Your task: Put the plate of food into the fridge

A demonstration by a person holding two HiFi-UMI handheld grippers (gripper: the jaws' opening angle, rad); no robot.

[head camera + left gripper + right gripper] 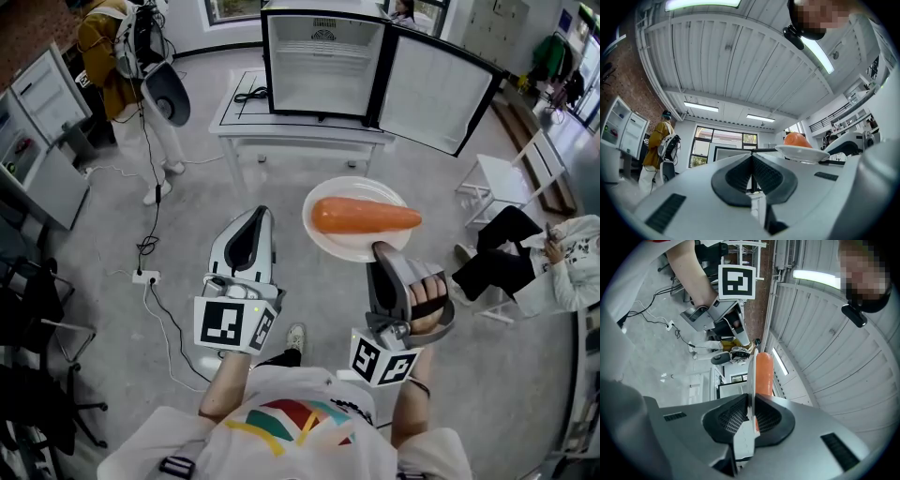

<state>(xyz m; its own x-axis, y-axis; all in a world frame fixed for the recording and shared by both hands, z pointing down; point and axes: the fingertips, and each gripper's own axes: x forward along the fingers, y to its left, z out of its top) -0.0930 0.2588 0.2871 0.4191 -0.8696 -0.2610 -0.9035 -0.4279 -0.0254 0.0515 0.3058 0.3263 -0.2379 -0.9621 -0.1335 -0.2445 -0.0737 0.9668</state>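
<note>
One white plate (342, 247) with an orange carrot (366, 216) lying across it hangs in the air, well apart from the open fridge (323, 61) on the white table (300, 131). The right gripper (382, 251) pinches the plate's near edge, jaws almost together on the thin rim, and holds it flat, I think so the carrot cannot roll off. The left gripper (251, 220) hovers just beside, jaws pressed together with nothing in them

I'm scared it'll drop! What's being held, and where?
The right gripper pinches the plate by its near rim, carrot on top; the left gripper holds nothing.
</note>
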